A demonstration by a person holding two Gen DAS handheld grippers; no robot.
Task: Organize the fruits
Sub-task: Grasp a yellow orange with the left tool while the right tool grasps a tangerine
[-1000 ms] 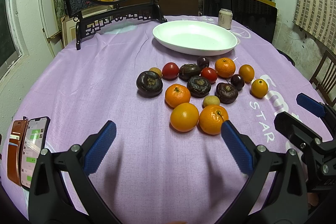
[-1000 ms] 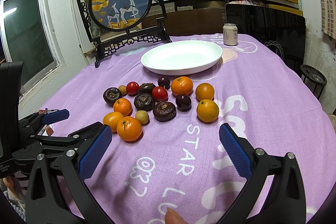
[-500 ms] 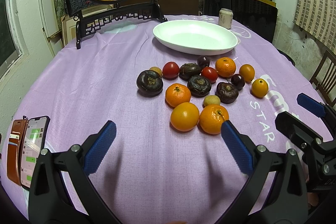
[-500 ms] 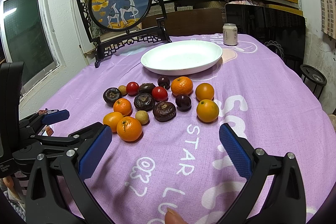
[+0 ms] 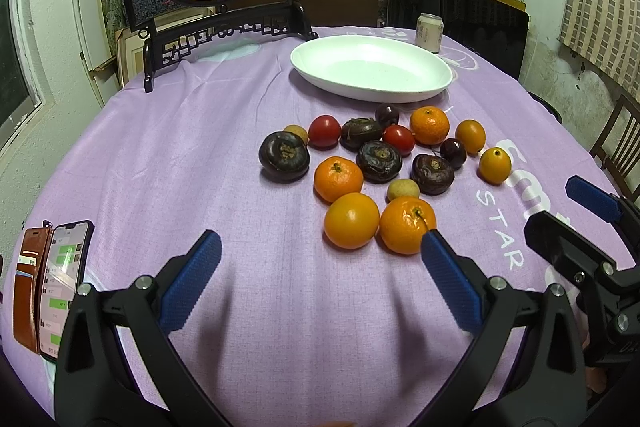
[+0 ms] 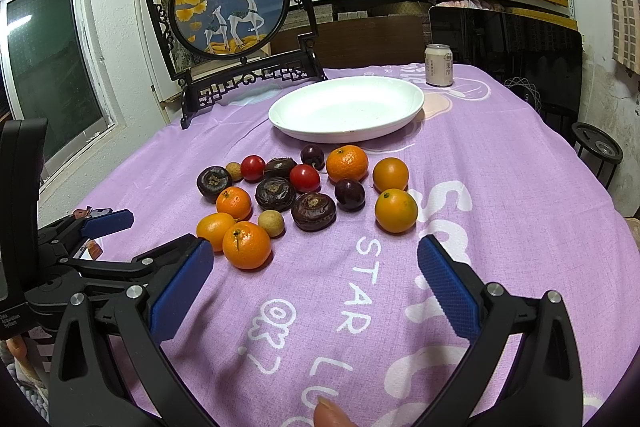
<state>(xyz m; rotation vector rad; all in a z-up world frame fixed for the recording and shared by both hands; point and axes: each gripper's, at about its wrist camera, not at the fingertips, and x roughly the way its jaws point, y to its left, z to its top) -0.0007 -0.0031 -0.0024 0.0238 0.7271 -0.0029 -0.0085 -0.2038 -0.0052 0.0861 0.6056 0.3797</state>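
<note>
Two grippers, both spread wide with nothing in them. From my left wrist cam, my left gripper (image 5: 318,269) hung low over the purple tablecloth (image 5: 192,155), and the fruit pile (image 5: 376,163) sat just past its fingertips. Nearest was a tangerine (image 5: 406,229), right beside my right-hand blue pad (image 5: 448,281), with a smooth orange (image 5: 351,220) touching it on the left. Behind the pile sat the white plate (image 5: 372,89), nothing on it, and a can (image 5: 429,33) stood behind that. My phone (image 5: 64,283) lay in its wallet case at the left edge of the table. My right gripper (image 5: 576,223) poked in from the right.

From the right wrist cam, my right gripper (image 6: 314,277) was also released, over the white lettering on the cloth. All the fruit was ahead and to the left, short of the plate (image 6: 346,135). The tangerine (image 6: 246,245) sat closest to my left pad (image 6: 182,291). Another orange (image 6: 396,210) sat alone on the right of the bunch. My left gripper (image 6: 114,239) showed at the left edge. The framed deer screen (image 6: 230,13) stood at the back.
</note>
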